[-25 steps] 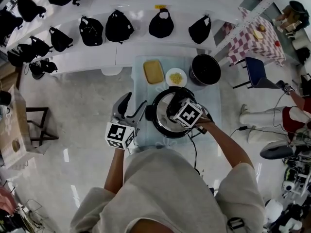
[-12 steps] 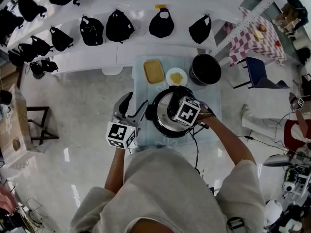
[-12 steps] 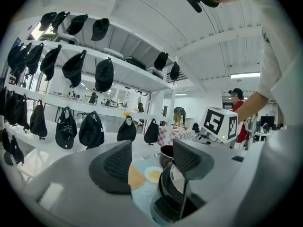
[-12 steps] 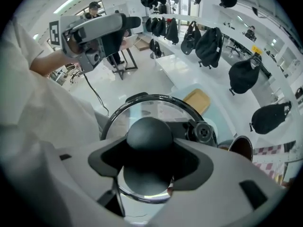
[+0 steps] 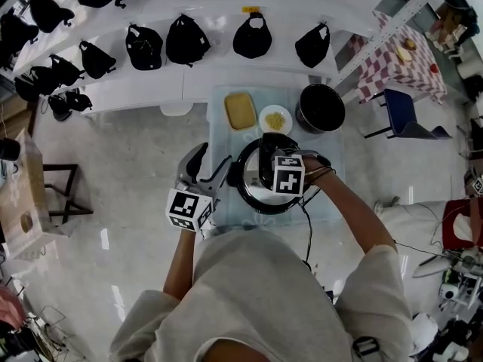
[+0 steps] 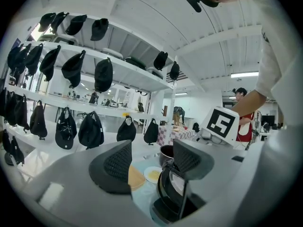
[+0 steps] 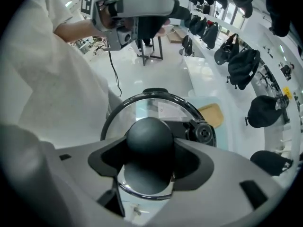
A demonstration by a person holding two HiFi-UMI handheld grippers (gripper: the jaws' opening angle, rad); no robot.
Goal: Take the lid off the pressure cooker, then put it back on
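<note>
The pressure cooker [image 5: 243,181] stands on a pale blue table [image 5: 219,127], with its glass lid [image 7: 158,109] seated on it. My right gripper [image 5: 269,169] points straight down over the lid. Its jaws are shut on the lid's round black knob [image 7: 149,135], one jaw pressing each side. The lid's black valve [image 7: 202,133] sits just beside the knob. My left gripper [image 5: 210,161] hovers level to the left of the cooker, open, with nothing between its fingers; the cooker [image 6: 170,200] shows beyond them.
Behind the cooker lie a yellow tray [image 5: 237,111], a white plate of yellow food [image 5: 273,119] and a black pot [image 5: 320,108]. A black cable [image 5: 306,232] runs off the table's near edge. White shelves hung with black bags [image 5: 185,40] stand behind.
My right gripper has rolled about its own axis on the knob, so its marker cube now sits squarer. The left gripper has stayed still. A person at the right edge has moved.
</note>
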